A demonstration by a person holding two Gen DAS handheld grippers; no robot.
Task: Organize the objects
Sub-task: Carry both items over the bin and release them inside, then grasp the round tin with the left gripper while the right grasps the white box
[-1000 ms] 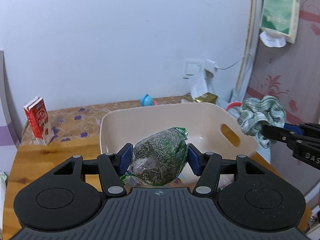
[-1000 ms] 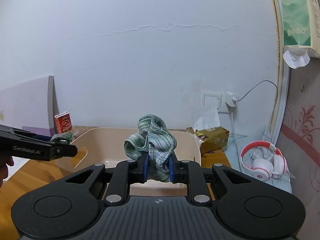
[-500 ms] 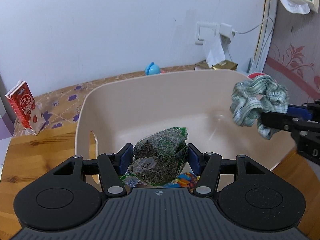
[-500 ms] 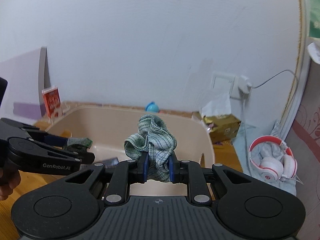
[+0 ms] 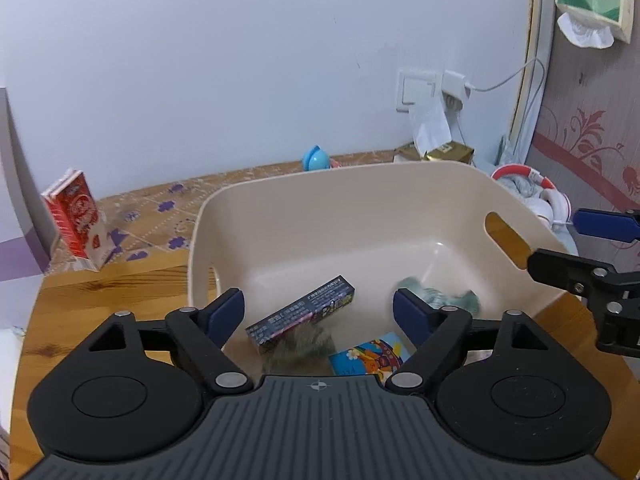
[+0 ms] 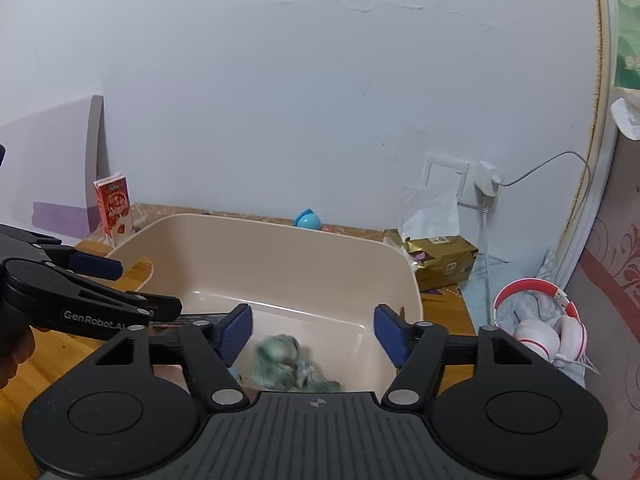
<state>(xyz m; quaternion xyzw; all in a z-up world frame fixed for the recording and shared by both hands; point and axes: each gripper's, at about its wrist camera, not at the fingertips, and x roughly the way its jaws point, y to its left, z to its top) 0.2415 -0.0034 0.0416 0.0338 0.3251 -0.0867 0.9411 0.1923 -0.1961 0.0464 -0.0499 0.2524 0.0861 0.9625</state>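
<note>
A beige plastic bin (image 5: 344, 184) stands on the wooden table; it also shows in the right wrist view (image 6: 280, 232). My left gripper (image 5: 319, 314) is open and empty above the bin's near side. Below it the green tea bag (image 5: 304, 346) is blurred inside the bin, beside a dark long box (image 5: 300, 314) and a colourful card (image 5: 370, 356). My right gripper (image 6: 312, 334) is open and empty over the bin's right side. The green scrunchie (image 6: 286, 364) is blurred inside the bin under it, and shows in the left wrist view (image 5: 440, 300).
A red carton (image 5: 76, 220) stands at the back left. A blue ball (image 5: 316, 158) and a gold box (image 5: 448, 154) lie behind the bin. Red-white headphones (image 6: 540, 326) lie to the right. A wall socket with charger (image 6: 484, 178) is behind.
Both grippers have opened. The tea bag has dropped from the left gripper and the scrunchie from the right gripper into the bin.
</note>
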